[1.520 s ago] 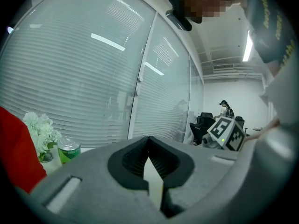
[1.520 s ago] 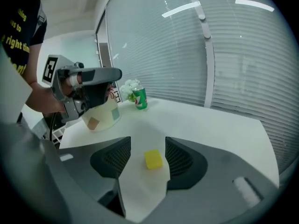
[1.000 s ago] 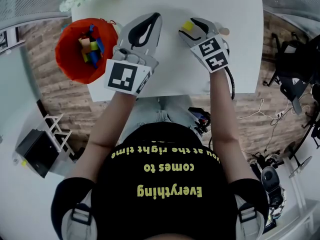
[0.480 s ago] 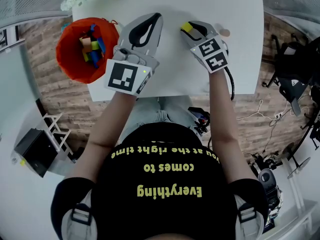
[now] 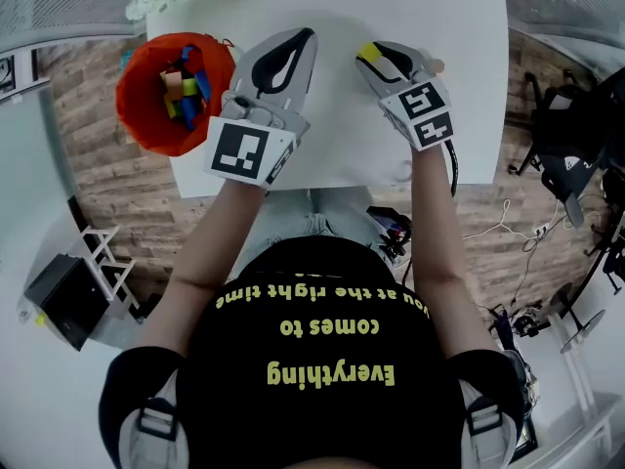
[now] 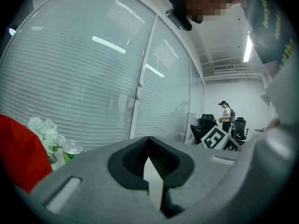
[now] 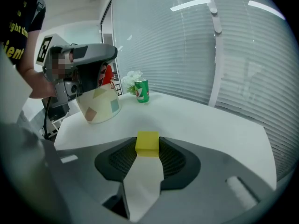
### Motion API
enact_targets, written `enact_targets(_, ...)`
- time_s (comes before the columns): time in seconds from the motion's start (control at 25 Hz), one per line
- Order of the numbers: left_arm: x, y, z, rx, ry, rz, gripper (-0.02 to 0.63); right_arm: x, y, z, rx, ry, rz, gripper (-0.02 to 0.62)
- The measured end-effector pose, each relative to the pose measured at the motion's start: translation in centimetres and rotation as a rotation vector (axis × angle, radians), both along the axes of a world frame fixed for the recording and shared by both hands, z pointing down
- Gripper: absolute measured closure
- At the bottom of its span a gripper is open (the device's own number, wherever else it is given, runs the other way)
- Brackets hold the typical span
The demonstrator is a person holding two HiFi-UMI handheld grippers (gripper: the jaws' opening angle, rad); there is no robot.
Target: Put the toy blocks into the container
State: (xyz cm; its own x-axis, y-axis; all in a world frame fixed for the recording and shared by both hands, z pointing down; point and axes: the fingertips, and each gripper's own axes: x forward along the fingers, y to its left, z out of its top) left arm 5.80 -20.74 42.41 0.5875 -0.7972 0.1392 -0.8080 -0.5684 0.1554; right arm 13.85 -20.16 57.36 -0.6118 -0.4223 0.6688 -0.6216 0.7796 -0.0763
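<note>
Right gripper (image 7: 147, 149), jaws just closed, pinches small yellow cube toy block (image 7: 147, 141). Left gripper (image 6: 150, 146) pressed together, empty. Next: carry block to red-orange round container (image 5: 137, 115), far to its left; release.

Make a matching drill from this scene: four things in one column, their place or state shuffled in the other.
1. yellow block
2. red container
3. green can
4. left gripper

A. jaws together, nothing held
B. beside the white flowers
C. clamped in the right gripper
D. holds coloured blocks

Pairs: 1-C, 2-D, 3-B, 4-A
</note>
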Motion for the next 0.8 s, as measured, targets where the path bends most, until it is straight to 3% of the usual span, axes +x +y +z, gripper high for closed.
enact_targets(0.32, -0.4, 1.0, -2.1, 0.023, 0.001, -0.017, 0.609, 1.3, -0.3, -5.8, 0.083, -0.109, 0.087, 0.442)
enact_targets(0.8, -1.3, 2.7, -6.2, 0.09, 0.0, -0.043, 0.609, 2.9, 0.2, -14.7, 0.238, -0.215, 0.128, 0.442)
